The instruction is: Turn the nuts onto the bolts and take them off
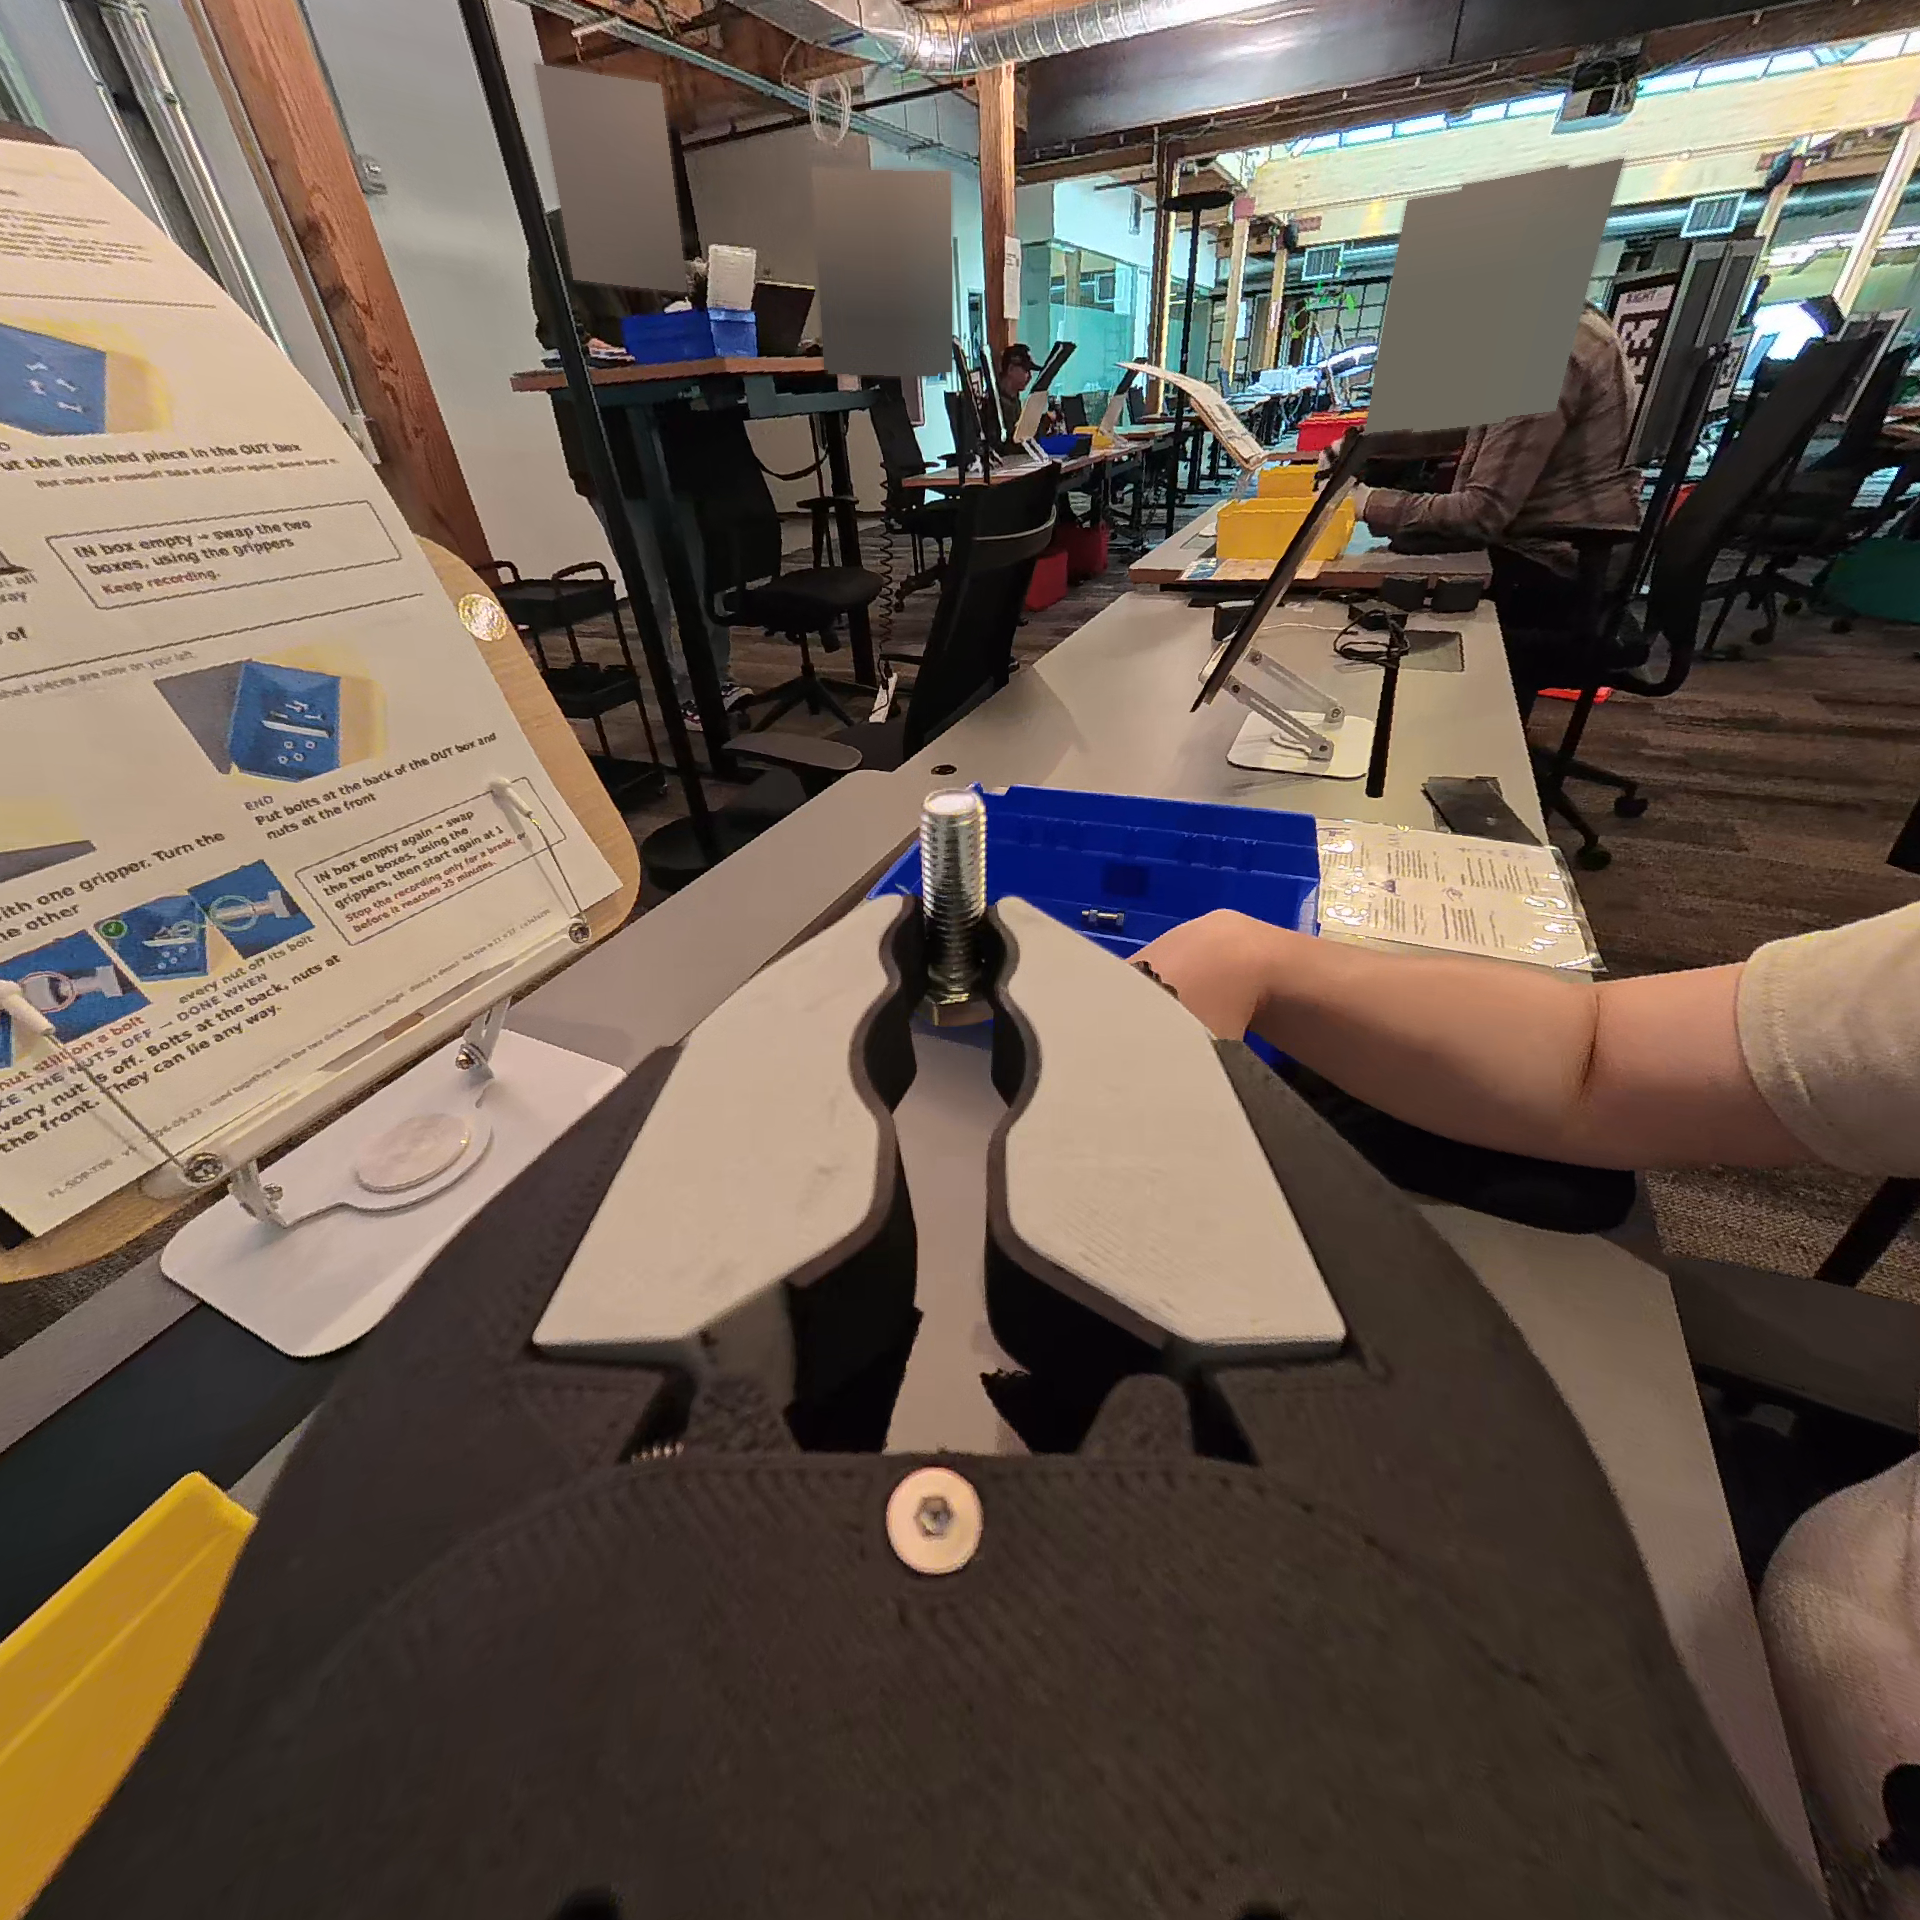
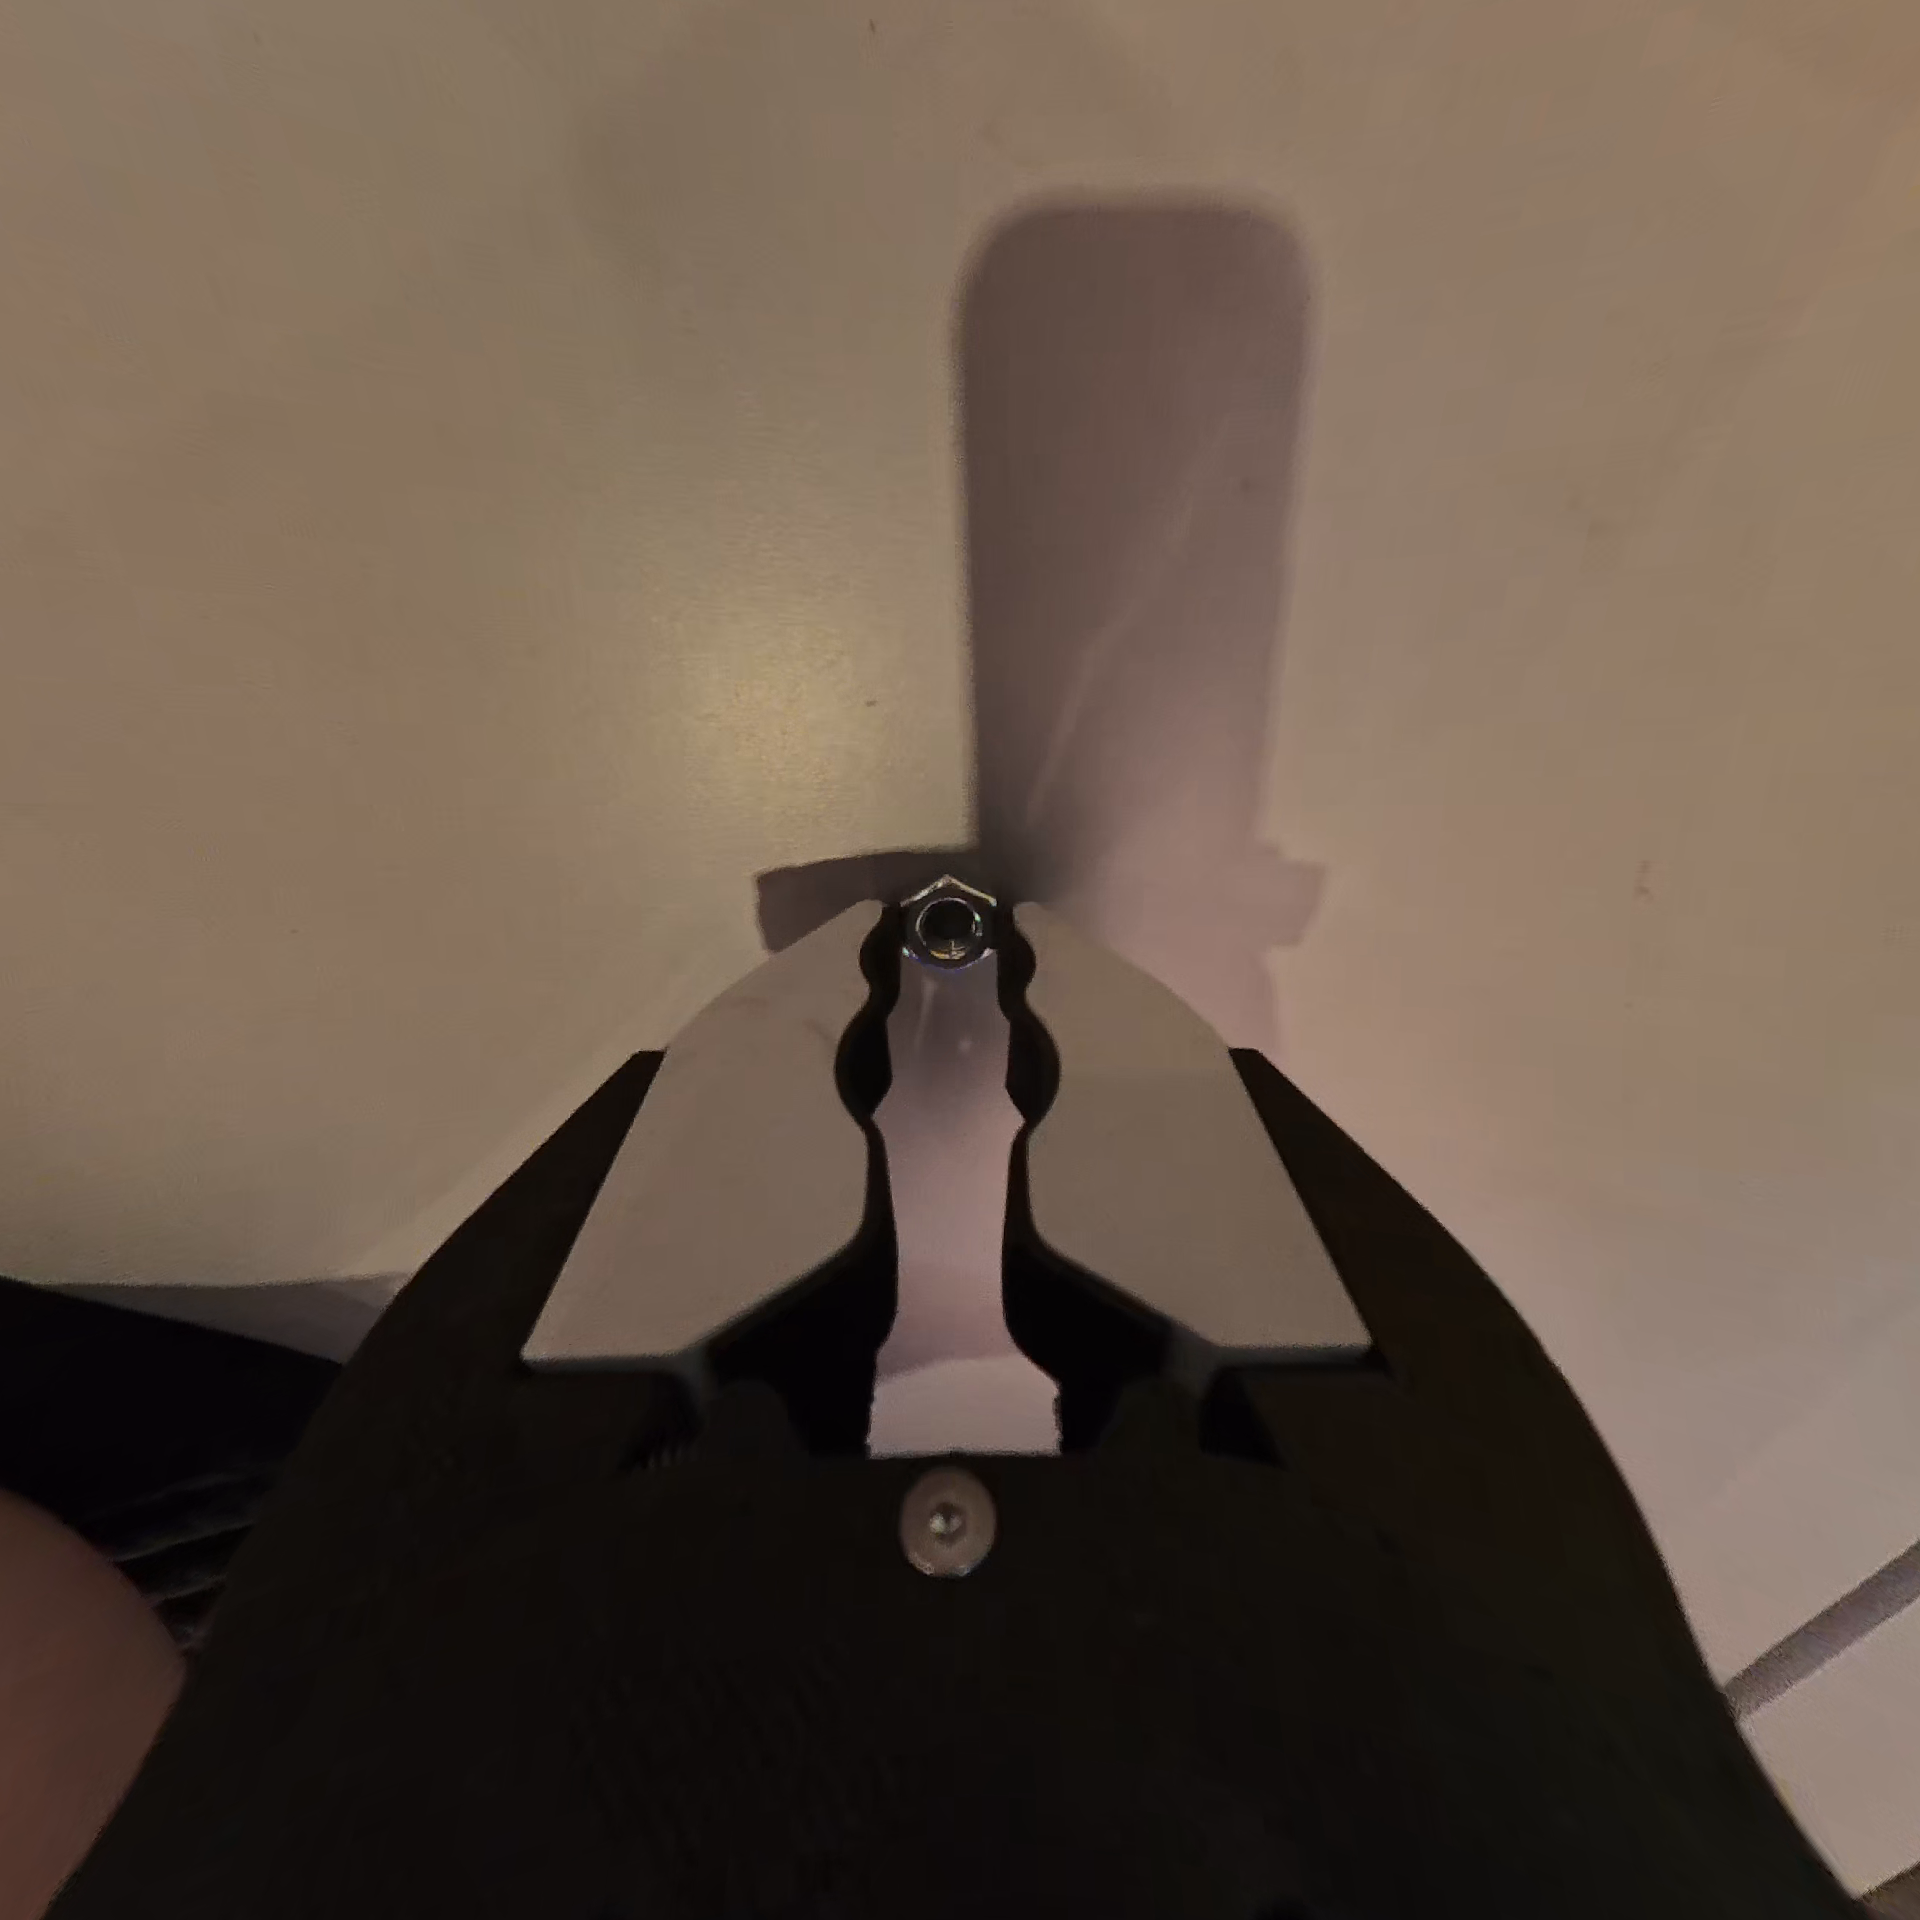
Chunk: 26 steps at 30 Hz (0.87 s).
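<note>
In the left wrist view my left gripper (image 1: 951,935) is shut on a silver bolt (image 1: 952,883). The bolt stands upright with its hex head low between the fingers and its bare threaded end pointing up. In the right wrist view my right gripper (image 2: 943,925) is shut on a small silver hex nut (image 2: 943,923) at its fingertips. The nut's hole faces the camera, above a pale table surface (image 2: 520,623) in dim light. The right gripper itself is hidden in the left wrist view; only the person's forearm (image 1: 1455,1060) shows.
A blue bin (image 1: 1143,862) with a bolt inside sits behind the left gripper on the grey table (image 1: 1091,675). An instruction sheet on a stand (image 1: 260,727) is at the left. A yellow bin corner (image 1: 94,1662) is at lower left. A laminated sheet (image 1: 1455,894) lies right of the blue bin. Tip to tip, the grippers are about 30 centimetres apart.
</note>
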{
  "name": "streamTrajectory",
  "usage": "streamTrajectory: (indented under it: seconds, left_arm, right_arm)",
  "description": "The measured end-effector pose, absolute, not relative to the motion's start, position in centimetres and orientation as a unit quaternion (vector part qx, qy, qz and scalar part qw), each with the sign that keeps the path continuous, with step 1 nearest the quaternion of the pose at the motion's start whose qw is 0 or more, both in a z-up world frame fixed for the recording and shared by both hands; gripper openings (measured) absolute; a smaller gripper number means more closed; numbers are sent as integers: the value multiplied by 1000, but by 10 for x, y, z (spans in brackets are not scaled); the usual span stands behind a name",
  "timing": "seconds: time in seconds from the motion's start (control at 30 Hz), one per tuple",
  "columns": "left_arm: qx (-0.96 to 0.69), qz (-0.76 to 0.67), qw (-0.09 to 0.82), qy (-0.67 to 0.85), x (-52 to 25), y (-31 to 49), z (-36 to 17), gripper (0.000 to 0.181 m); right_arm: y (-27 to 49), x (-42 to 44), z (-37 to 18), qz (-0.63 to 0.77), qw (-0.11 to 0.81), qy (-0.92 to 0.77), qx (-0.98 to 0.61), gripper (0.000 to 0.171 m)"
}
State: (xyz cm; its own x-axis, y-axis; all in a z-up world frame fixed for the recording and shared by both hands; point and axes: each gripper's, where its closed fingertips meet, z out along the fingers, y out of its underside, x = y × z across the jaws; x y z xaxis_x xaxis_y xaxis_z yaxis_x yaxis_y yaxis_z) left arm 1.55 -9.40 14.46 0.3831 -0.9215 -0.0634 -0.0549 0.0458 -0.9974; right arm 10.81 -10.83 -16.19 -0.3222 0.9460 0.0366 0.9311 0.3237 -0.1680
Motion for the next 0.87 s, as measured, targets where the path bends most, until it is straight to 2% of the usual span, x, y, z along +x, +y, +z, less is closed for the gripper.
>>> streamTrajectory:
  seconds: [0.23, 0.43, 0.53, 0.7, 0.87]
  left_arm:
    - [-596, -358, 591, 409, 15, -87, 141, 9]
    - [-594, -362, 566, 442, 42, -82, 120, 10]
    - [-579, -391, 554, 453, 71, -76, 103, 9]
    - [-562, -407, 566, 446, 132, -51, 40, 9]
    - [-581, -372, 549, 473, 170, -39, -40, 9]
  right_arm:
    - [-109, 110, -150, 69, 57, -792, -603, 19]
    - [-133, 115, -71, 129, 157, -794, -573, 19]
    - [-132, 126, -32, 137, 237, -780, -563, 19]
    - [-101, 154, 11, 120, 347, -715, -595, 18]
    - [-59, 181, 14, 91, 374, -642, -663, 18]
